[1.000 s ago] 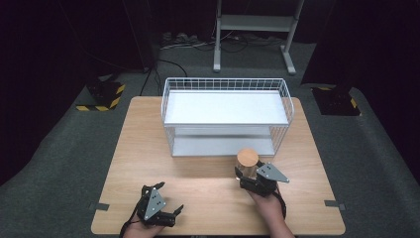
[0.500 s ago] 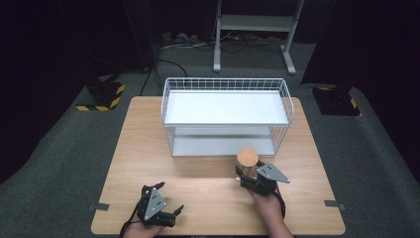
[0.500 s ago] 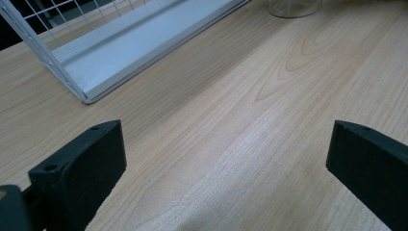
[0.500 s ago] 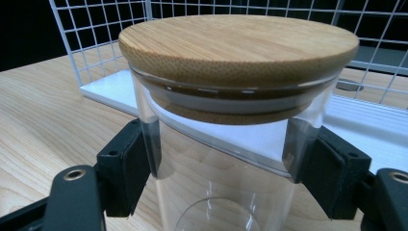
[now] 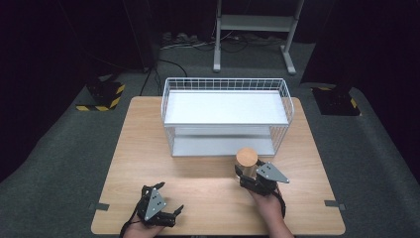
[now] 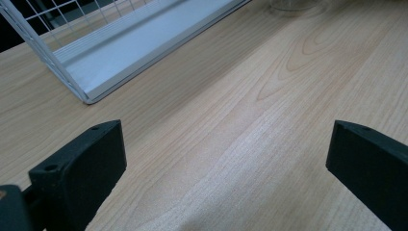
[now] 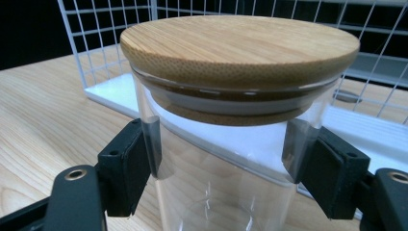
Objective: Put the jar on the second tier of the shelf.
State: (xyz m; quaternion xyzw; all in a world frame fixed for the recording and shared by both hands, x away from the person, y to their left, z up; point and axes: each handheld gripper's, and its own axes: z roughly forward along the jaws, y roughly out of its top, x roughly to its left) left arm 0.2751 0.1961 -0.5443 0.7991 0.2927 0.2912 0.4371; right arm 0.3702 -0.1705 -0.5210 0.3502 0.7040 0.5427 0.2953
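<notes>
Standing between the right gripper point(image 7: 219, 159) jaws, the glass jar point(image 7: 226, 144) is clamped just under its lid.

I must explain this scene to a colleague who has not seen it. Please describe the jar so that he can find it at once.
On the wooden table stands a white wire rack. Just in front of the rack's right end is the jar, with the right gripper shut on its sides. It is a clear glass cylinder with a round bamboo lid, the one glass thing on the table.

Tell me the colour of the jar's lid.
Light bamboo tan; the lid shows best in the right gripper view.
</notes>
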